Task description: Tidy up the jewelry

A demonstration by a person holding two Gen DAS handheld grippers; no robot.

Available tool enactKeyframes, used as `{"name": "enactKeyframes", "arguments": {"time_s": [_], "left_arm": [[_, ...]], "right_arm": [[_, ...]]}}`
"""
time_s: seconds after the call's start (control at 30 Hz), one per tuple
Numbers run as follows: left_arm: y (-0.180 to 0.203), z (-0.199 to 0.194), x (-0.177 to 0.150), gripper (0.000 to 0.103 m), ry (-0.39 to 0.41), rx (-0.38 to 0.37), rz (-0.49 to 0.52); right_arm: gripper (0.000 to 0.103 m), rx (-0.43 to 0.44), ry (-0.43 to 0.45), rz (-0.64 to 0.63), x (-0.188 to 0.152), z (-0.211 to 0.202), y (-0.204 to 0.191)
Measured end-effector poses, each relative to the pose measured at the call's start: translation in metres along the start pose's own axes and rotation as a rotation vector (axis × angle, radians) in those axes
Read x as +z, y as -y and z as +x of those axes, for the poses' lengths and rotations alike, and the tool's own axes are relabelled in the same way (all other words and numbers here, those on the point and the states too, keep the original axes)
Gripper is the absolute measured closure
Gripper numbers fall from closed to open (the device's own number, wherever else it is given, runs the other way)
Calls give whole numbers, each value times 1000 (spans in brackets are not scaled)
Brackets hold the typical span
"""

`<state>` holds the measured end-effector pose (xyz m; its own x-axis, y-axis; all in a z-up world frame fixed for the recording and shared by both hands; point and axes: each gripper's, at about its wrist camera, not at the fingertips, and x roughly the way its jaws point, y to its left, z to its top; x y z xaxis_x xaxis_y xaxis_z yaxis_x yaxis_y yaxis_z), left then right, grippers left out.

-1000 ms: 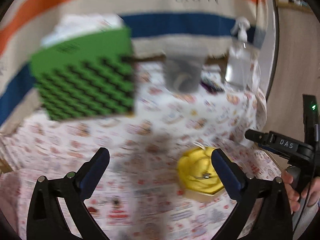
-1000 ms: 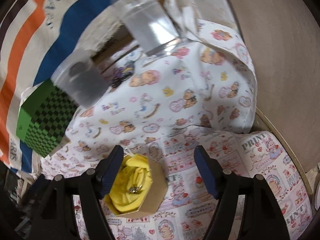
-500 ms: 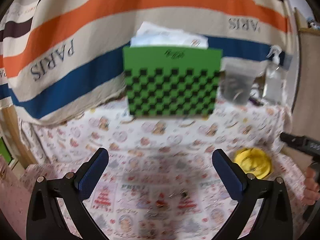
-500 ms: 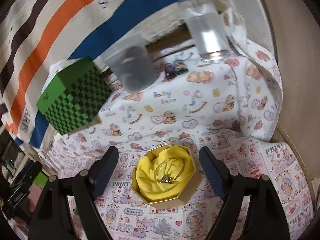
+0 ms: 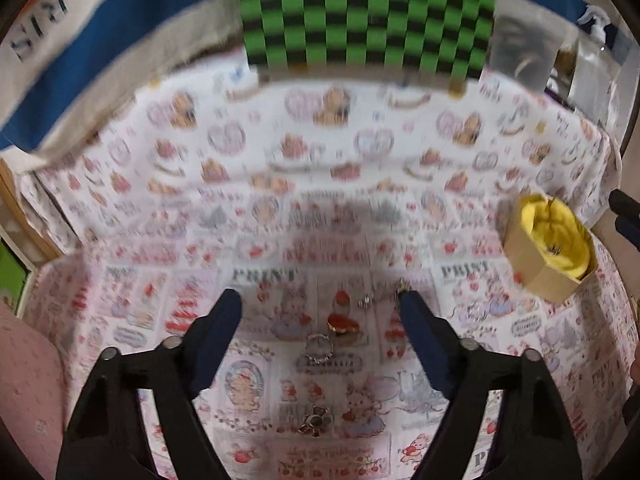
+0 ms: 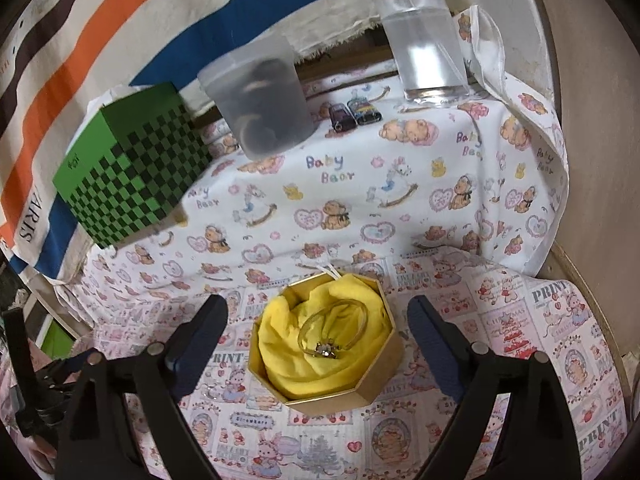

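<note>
An octagonal gold box lined with yellow cloth holds a clear bangle and a small ring. My right gripper is open and empty, its fingers on either side of the box. The box also shows at the right in the left wrist view. My left gripper is open and empty over loose jewelry on the printed cloth: a gold ring, a silver ring and a dark brooch.
A green checkered box, a frosted plastic container, a clear spray bottle and two small dark items stand at the back. A striped cloth hangs behind. The table's wooden edge lies at the right.
The left gripper has tipped down toward the cloth, bringing the loose jewelry between its fingers. The right gripper has closed in on the gold box.
</note>
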<state>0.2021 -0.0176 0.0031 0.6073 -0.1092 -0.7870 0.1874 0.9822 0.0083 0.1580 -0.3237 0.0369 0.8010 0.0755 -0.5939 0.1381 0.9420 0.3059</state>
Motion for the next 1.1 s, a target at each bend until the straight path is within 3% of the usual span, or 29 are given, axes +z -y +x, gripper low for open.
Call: {"name": "enactKeyframes", "arguments": {"time_s": [0.2,0.37,0.5,0.73,0.8,0.97,1.1], "left_arm": [[1,29,-5,53,-100,8,33],[10,33,-8,59,-100,9,67],[13,38,-10,86,-121,-8,66],[6,26,-7,92,-80,-22,21],[1,18,-4,103,-53,-32,-1],[-9,-5,4,103,28,-48,-41],[-11,-7,5,102,17,-66,-36]], "right_arm": [[13,6,-33,-21,-4,5,-7],[12,-1,-37,-38,-5,4,-11],[12,-7,-38,-43,-6,5,-11],[12,-12,-37,-47,-5,6,-10],[12,-10,-35,-51,-5,6,-11],[12,17,-37,-74,-7,5,-18],[12,49,-48,-106,-12,6,-27]]}}
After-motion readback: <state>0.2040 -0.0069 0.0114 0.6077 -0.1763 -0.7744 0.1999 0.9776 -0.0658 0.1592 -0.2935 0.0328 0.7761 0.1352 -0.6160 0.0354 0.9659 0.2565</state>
